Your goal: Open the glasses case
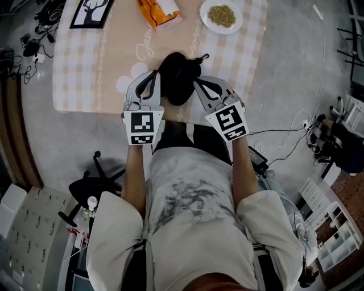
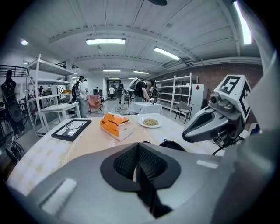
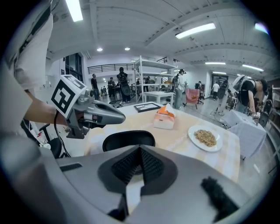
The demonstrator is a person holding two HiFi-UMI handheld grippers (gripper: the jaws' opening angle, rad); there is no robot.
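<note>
The left gripper [image 2: 138, 154] is closed, its ribbed pads pressed together with nothing visible between them. The right gripper [image 3: 140, 158] is closed the same way, its pads meeting at the tip. Held one in each hand, the two angle downward and inward on either side of a black glasses case [image 1: 179, 77], their tips just beside its left and right flanks. Whether either tip pinches the case's edge cannot be made out.

The case looks closed, with a small pull tab [image 1: 203, 56] sticking out at its far right. It sits near the front edge of a desk [image 1: 85, 85] covered in a pale checked cloth. Farther back on the desk are an orange-and-white box [image 1: 159, 12], a white plate [image 1: 222, 30] of brownish food to its right, and a black-framed picture [image 1: 91, 12] to its left.

The person working the grippers wears a light grey T-shirt [image 1: 193, 210]. A black office chair [image 1: 85, 190] is on the floor at the person's left, and cables [image 1: 284, 136] trail across the floor at the right. Metal shelving [image 2: 43, 83] and other people [image 2: 82, 94] fill the hall beyond the desk.
</note>
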